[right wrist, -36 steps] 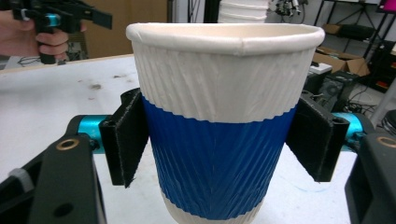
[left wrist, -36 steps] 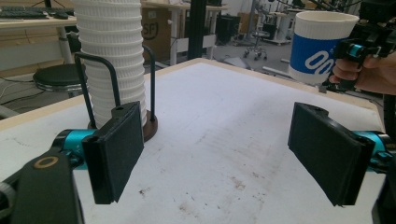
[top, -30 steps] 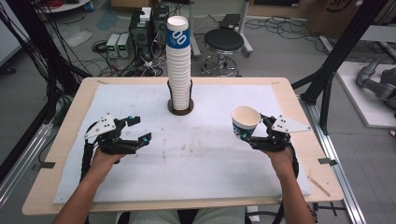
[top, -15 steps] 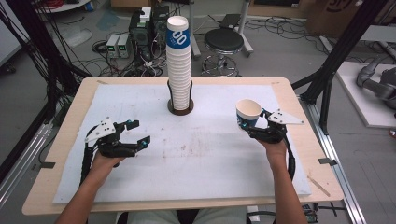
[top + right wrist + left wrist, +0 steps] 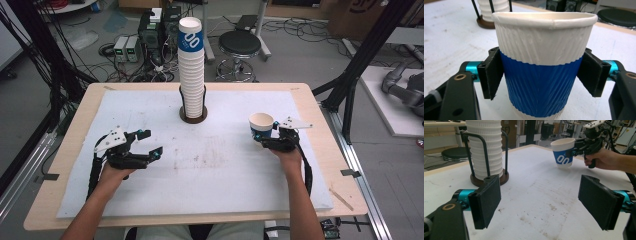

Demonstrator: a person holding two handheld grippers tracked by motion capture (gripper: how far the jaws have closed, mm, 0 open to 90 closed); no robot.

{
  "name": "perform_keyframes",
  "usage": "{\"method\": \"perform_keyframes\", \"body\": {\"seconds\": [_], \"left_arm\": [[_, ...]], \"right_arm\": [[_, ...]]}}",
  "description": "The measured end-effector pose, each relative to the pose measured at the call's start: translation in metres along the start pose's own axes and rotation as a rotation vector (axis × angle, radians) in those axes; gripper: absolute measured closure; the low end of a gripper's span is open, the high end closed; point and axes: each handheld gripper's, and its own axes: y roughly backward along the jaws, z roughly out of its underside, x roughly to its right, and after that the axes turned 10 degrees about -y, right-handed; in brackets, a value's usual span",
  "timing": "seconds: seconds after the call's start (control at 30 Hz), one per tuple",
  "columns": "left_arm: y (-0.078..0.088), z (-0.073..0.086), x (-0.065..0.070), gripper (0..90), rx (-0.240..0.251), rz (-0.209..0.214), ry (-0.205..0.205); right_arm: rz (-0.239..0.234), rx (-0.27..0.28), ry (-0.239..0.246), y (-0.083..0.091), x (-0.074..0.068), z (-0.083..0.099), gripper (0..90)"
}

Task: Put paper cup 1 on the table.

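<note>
Wooden tabletop (image 5: 320, 145) overlaid with a white, stained sheet (image 5: 215, 165). Grey concrete floor (image 5: 300, 60) behind, strewn with loose cables (image 5: 125, 75). Black round stool (image 5: 240, 45) on a chrome base beyond the far edge. Electronic boxes (image 5: 125, 47) on the floor at left. Black frame struts (image 5: 360, 65) at right. Cardboard box (image 5: 360, 15) at upper right.

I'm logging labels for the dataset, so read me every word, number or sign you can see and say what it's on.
"00": on the blue band of the paper cup held in the right tongs.
"00": on the blue band of the top cup of the cup stack.
Cardboard box, top right: marking cut off, unreadable.
</note>
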Motion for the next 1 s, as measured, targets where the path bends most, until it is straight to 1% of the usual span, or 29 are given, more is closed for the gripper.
{"method": "perform_keyframes", "body": {"seconds": [0.1,0.2,0.33,0.37,0.4,0.47,0.53,0.6,0.63,0.7,0.73,0.8,0.83,0.87,1.0], "left_arm": [[0.000,0.001,0.000,18.6,0.001,-0.003,0.006],[0.001,0.001,-0.001,18.6,0.000,-0.004,0.002],[0.001,0.002,0.000,18.7,0.004,-0.003,0.009],[0.001,0.003,-0.001,18.8,0.003,-0.002,0.008],[0.001,0.003,0.000,18.8,0.005,-0.003,0.010],[0.001,0.005,0.000,18.8,0.003,-0.005,0.011],[0.000,0.006,-0.001,18.8,-0.002,0.000,0.012],[0.000,0.006,-0.001,18.8,0.000,-0.002,0.012],[0.000,0.006,-0.001,18.9,0.002,-0.002,0.012],[0.000,0.006,-0.001,19.0,0.001,-0.002,0.013],[0.000,0.006,-0.001,19.0,0.003,-0.002,0.017],[0.001,0.006,-0.001,19.0,0.003,-0.003,0.016],[0.001,0.006,-0.001,19.0,0.003,-0.003,0.016],[0.001,0.007,-0.001,19.0,0.003,-0.002,0.017],[0.001,0.008,-0.001,19.0,0.003,-0.003,0.020]], "right_arm": [[-0.001,-0.027,0.007,-0.003,0.000,0.002,27.3],[-0.008,-0.034,-0.005,-0.002,0.002,0.003,27.1],[-0.001,-0.056,0.017,0.002,0.000,0.003,27.2],[0.002,-0.049,0.033,0.003,0.001,0.004,27.2],[0.001,-0.046,0.032,0.005,0.001,0.006,27.2],[-0.003,-0.045,0.013,0.010,0.003,0.011,27.2],[-0.003,-0.056,0.015,0.013,0.004,0.013,27.1],[0.001,-0.064,0.028,0.013,0.003,0.012,26.5],[0.002,-0.067,0.028,0.014,0.003,0.012,25.3],[0.001,-0.071,-0.010,0.013,0.004,0.013,22.2],[0.003,-0.072,-0.018,0.013,0.005,0.013,19.5],[0.025,-0.080,-0.051,0.012,0.005,0.014,18.4],[0.019,-0.080,-0.057,0.012,0.005,0.014,18.4],[0.019,-0.089,-0.056,0.012,0.004,0.014,18.4],[0.024,-0.128,-0.025,0.013,0.002,0.015,18.4]]}}
